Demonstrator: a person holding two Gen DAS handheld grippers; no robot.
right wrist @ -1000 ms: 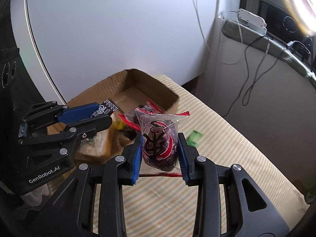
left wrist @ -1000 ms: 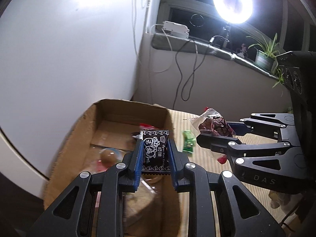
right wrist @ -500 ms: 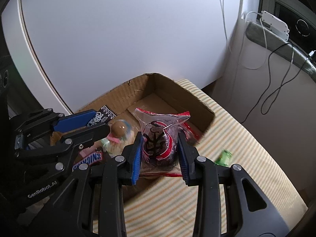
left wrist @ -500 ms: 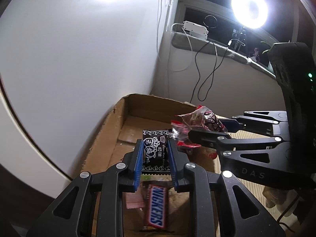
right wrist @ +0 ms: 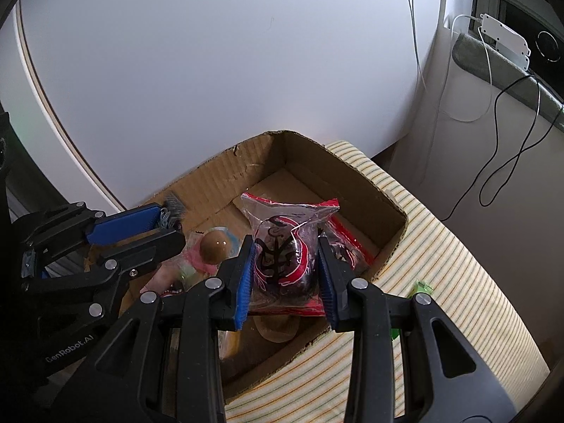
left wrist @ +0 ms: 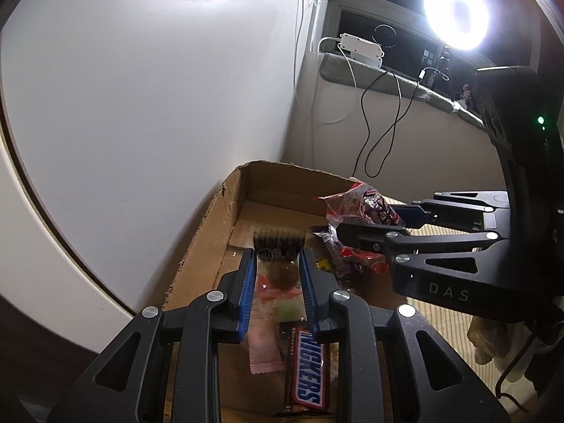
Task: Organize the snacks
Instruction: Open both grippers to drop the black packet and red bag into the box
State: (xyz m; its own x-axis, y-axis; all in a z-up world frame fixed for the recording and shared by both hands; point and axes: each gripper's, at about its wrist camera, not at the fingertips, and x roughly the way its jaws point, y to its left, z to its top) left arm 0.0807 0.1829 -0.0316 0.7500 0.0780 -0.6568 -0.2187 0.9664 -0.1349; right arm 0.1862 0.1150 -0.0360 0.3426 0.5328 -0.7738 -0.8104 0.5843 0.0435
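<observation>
Drop step: both over box (right wrist: pixel 356 172). Right gripper (right wrist: pixel 285 275) clamps red pack (right wrist: pixel 282 246); left gripper (left wrist: pixel 276 275) likely still pinches blurred black packet (left wrist: pixel 278 245). Next: release both inside.

Bright ring light (left wrist: pixel 455 14), white power adapter (left wrist: pixel 359 46) with black cable (left wrist: pixel 382 137) on windowsill (left wrist: pixel 398 81).

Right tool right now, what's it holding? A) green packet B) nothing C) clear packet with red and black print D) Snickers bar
C: the right tool is clamped on the clear red-and-black packet above the cardboard box, while the Snickers bar lies in the box.
</observation>
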